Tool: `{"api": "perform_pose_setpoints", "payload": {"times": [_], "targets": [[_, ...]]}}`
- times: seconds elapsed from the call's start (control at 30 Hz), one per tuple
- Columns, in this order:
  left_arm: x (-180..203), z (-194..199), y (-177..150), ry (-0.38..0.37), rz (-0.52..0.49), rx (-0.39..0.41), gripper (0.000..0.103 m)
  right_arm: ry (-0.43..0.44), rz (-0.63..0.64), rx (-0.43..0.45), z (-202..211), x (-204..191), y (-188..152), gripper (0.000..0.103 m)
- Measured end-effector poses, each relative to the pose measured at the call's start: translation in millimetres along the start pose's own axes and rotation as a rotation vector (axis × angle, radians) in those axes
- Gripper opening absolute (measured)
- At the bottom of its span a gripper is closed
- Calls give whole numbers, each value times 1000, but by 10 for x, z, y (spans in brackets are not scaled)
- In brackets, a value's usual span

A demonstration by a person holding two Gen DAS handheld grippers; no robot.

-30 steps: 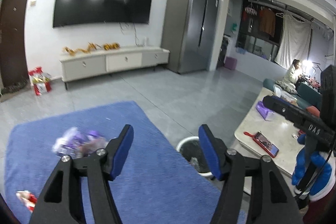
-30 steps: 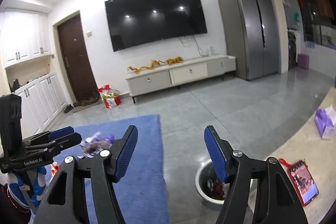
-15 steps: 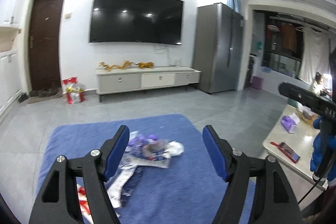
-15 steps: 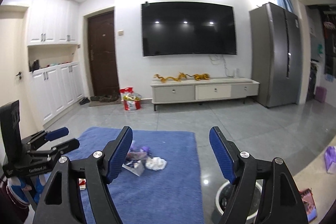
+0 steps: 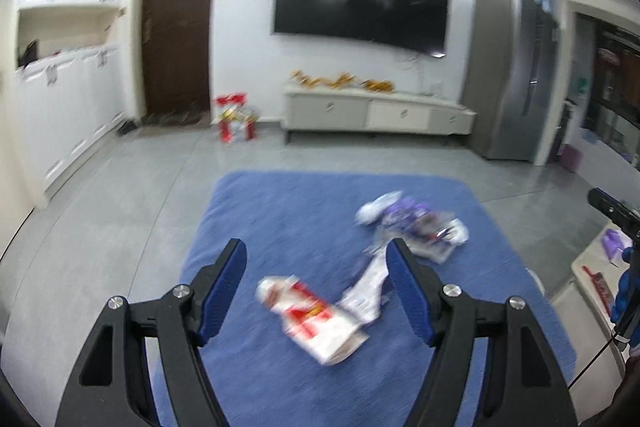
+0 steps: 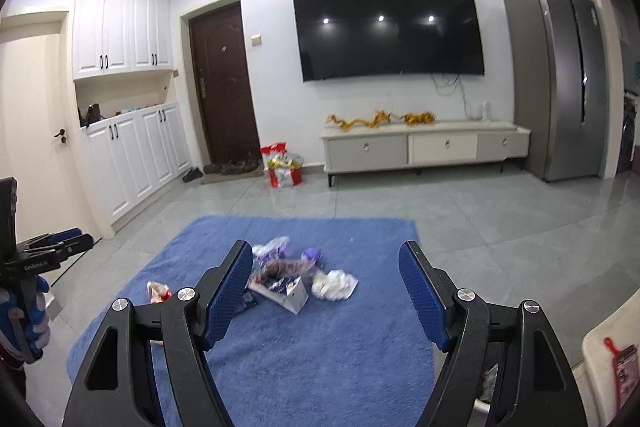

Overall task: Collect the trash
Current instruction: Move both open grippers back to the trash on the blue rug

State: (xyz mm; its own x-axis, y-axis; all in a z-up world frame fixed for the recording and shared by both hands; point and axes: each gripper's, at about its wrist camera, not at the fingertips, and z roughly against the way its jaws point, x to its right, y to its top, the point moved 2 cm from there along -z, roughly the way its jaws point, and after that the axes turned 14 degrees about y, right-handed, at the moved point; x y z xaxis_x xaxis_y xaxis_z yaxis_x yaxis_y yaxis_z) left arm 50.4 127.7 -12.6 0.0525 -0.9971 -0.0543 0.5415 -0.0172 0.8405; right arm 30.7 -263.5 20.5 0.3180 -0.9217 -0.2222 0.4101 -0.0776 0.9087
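Observation:
Trash lies on a blue rug [image 5: 304,219] [image 6: 328,339]. A red and white wrapper [image 5: 312,315] lies between my open left gripper's [image 5: 316,291] jaws in view, below them. A white wrapper [image 5: 370,287] and a purple and white pile [image 5: 412,223] lie to its right. In the right wrist view the pile [image 6: 286,269], a crumpled white paper [image 6: 334,283] and the red wrapper [image 6: 158,291] lie ahead of my open, empty right gripper [image 6: 326,291]. The bin [image 6: 490,379] shows partly behind the right finger.
A TV stand [image 6: 424,147] and fridge [image 6: 560,79] stand at the far wall. A red gift bag [image 6: 282,167] sits by the door [image 6: 224,87]. A low table with a phone [image 6: 622,363] is at the right. White cabinets [image 6: 132,163] line the left wall.
Both views have swung left and tilted down toward the rug. The trash now sits closer and lower in the left wrist view, with the red wrapper between the jaws. The bin has slid out of the left view.

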Motion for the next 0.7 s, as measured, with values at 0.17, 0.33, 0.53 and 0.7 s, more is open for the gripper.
{"api": "perform_pose_setpoints", "payload": {"times": [0.17,0.33,0.53,0.7], "targets": [[-326,-230,-309,42,46,-125,71,60,-49,-64,-310,86,-255,74],[-238,-554,-550,-24,74,-270,71,101,-63,-131,-565,81,-453,73],[12,-1095,-580,-83,154,-406,71,164,-91,-204,-845,42,-612,73],[69,-1495,-617,-80,217,-490,71,249,-111,-292,-1205,-134,-756,73]]}}
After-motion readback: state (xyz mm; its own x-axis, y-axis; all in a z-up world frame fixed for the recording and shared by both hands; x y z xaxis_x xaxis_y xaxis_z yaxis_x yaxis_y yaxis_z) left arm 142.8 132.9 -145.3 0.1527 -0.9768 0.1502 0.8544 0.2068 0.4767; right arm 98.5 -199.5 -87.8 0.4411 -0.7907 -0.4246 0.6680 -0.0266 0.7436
